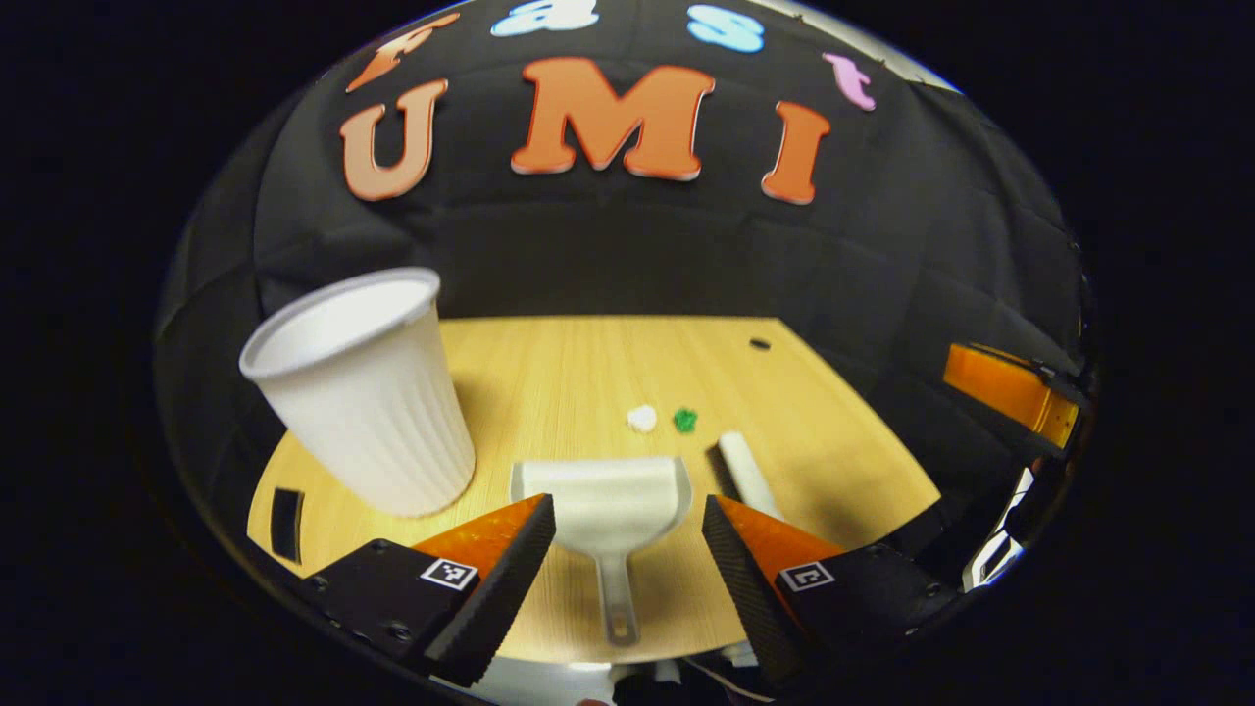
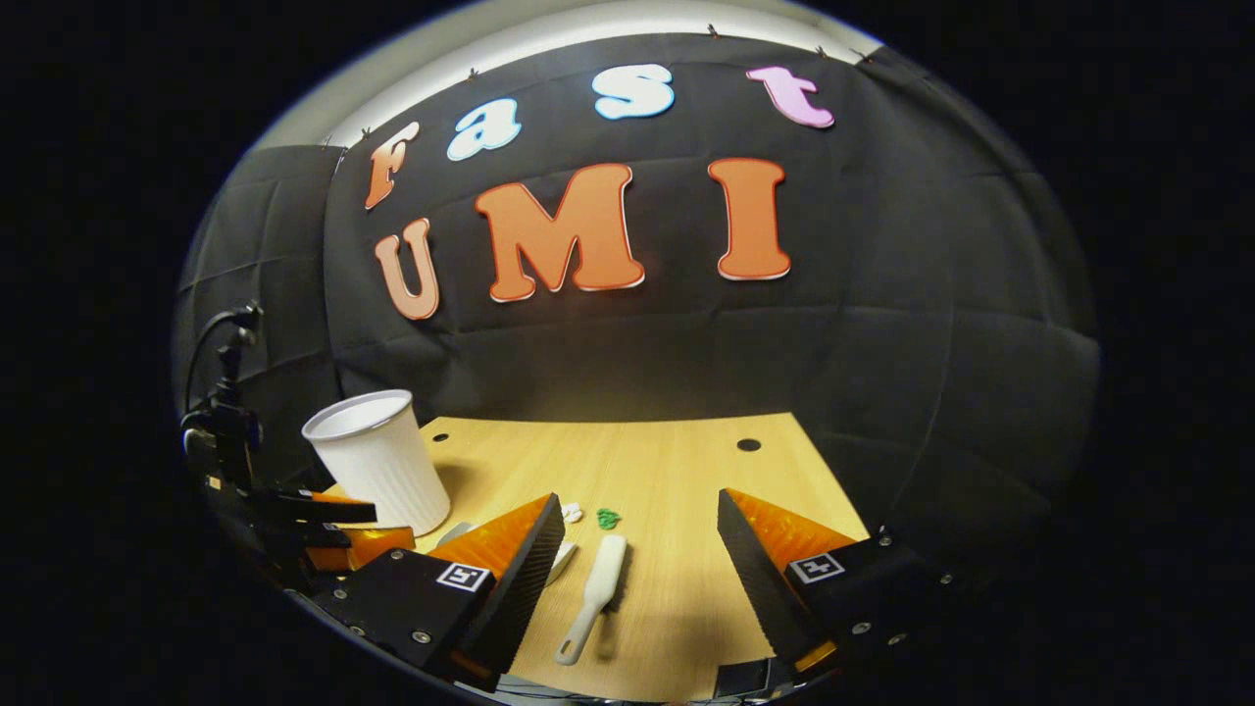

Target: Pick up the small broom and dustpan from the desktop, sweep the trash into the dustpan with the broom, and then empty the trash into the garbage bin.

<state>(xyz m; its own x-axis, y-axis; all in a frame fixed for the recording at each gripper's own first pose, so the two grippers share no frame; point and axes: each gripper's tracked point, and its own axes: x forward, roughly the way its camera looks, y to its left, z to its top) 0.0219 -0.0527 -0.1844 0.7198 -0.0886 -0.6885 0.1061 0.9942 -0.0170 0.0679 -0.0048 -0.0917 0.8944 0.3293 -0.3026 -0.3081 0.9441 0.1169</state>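
- The left gripper [image 1: 627, 549] hovers above the near edge of the worktop [image 1: 588, 363], jaws wide apart and holding nothing. The dustpan [image 1: 603, 500] lies flat between them, its handle pointing back toward the gripper, so it looks lined up for a grasp on the handle.
- The right gripper [image 2: 637, 579] also hangs over the near edge, jaws spread and empty. The broom [image 2: 596, 593] lies flat between them, handle end nearest, which suits a straight reach down onto it.
- The trash sits just beyond both tools: a white scrap [image 1: 642, 419] and a green scrap [image 1: 685, 420], close beside each other. The dustpan's mouth faces them, and the broom lies just to the dustpan's right, seen from the left gripper view.
- The bin [image 1: 363, 392], a white ribbed cup, stands upright just left of the dustpan, near enough for tipping later.
- Judgement: neither tool is lifted yet, so the task is at its start. The slim handles will need the jaws centred before closing.
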